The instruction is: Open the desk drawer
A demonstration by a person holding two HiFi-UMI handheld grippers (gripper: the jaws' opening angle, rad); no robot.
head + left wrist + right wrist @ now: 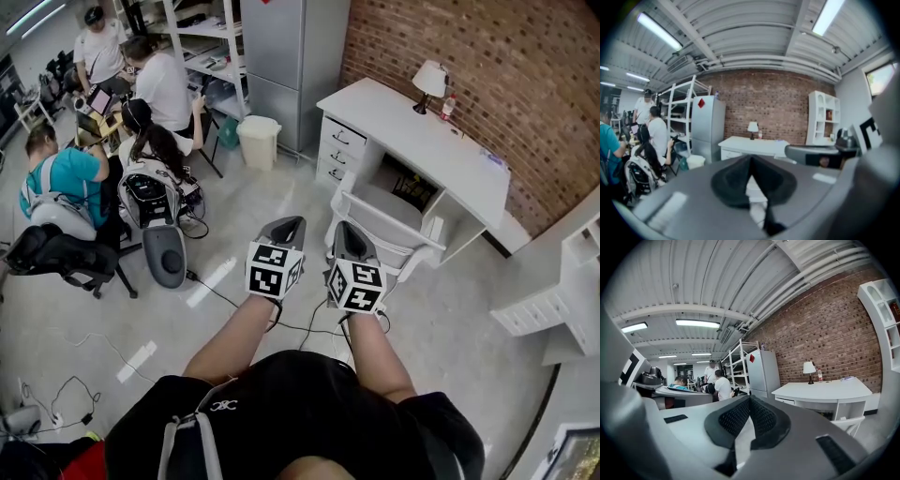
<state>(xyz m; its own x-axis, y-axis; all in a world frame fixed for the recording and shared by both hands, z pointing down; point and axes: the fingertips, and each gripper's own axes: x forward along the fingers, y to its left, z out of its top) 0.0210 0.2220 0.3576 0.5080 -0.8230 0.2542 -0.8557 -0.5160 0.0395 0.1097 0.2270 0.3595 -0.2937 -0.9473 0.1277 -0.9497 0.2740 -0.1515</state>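
The white desk (441, 141) stands against the brick wall, some way ahead of me. Its stack of drawers (337, 155) with dark handles is at the desk's left end, and all look closed. My left gripper (289, 225) and right gripper (343, 232) are held side by side above the floor, short of the desk. Both are shut with nothing between the pads. The desk (754, 144) is far beyond the left gripper (751, 160) in the left gripper view. In the right gripper view the desk (825, 391) lies to the right of the right gripper (750, 401).
A white chair (384, 225) stands in front of the desk's knee space. A lamp (430, 82) is on the desktop. A bin (258, 141) and a grey cabinet (291, 66) are left of the desk. Several people (155, 89) sit at far left. Cables (225, 298) cross the floor.
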